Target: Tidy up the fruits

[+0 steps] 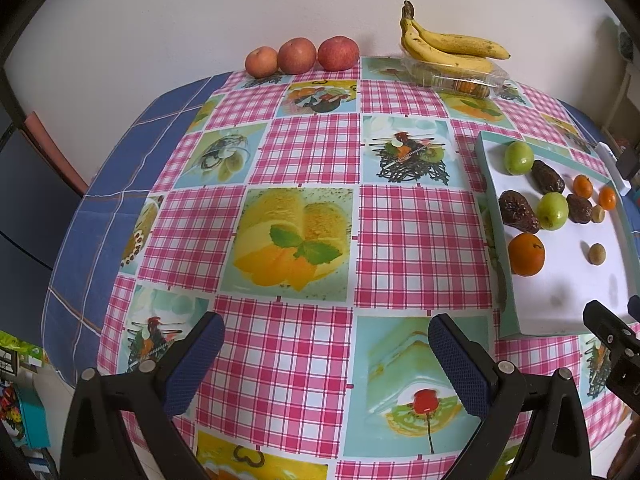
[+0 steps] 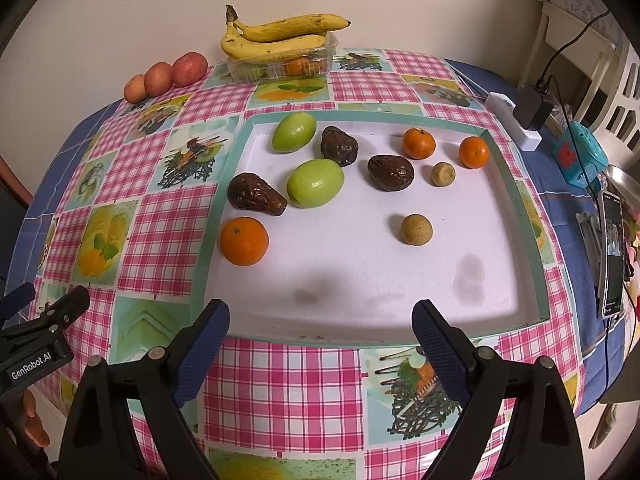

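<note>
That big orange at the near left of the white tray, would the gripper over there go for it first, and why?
Probably yes. A sensible next move is easing the right gripper forward and left toward the big orange. Both grippers are open and hold nothing, the right one hovers at the tray's near edge, and that orange is the closest fruit, lying apart from the rest.

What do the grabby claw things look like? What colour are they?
Both the left gripper and the right gripper are black plastic claws with two fingers each. Every fingertip wears a dark blue bumpy pad, and small silver bolts sit at the joints. One has "GenRobot.AI" printed in white on its side.
</note>
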Demonstrator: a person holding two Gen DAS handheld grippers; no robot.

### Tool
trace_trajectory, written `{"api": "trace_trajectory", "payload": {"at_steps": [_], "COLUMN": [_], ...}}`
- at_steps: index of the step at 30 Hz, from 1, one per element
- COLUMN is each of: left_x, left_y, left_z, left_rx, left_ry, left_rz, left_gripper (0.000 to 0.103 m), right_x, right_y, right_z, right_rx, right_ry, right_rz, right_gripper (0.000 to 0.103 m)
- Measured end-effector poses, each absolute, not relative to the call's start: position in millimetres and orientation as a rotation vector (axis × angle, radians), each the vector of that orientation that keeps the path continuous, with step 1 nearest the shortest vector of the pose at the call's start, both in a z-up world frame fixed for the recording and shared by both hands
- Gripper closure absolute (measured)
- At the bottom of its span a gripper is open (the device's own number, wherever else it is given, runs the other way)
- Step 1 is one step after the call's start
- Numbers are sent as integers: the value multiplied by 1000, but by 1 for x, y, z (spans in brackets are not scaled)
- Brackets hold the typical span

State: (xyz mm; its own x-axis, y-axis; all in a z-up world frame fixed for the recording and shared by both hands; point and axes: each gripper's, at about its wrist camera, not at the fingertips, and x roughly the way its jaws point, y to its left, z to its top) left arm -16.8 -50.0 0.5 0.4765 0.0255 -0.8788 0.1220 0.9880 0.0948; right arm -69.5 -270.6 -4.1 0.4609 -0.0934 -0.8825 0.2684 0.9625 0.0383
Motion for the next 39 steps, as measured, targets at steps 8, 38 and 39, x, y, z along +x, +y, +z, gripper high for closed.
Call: {"api": "trace_trajectory", "payload": {"at_steps": [8,38,39], "left_x": [-17,-17,-17], "left_y": [-50,-51,-51], "left_z": [1,1,1], "left_rx": [151,177,179], "left_ry": [1074,1077,1077], "left_rz": [-59,-62,-62], "left_gripper": [0,0,0], "right_x": [-69,-69,-69], "right_y": [-269,-267,-267], "right_z": [-4,-4,-4], "right_rx": [175,176,177], "right_ry": [1071,1071,1072], "right_rz": [-220,-223,-223], "right_gripper": [10,10,10]}}
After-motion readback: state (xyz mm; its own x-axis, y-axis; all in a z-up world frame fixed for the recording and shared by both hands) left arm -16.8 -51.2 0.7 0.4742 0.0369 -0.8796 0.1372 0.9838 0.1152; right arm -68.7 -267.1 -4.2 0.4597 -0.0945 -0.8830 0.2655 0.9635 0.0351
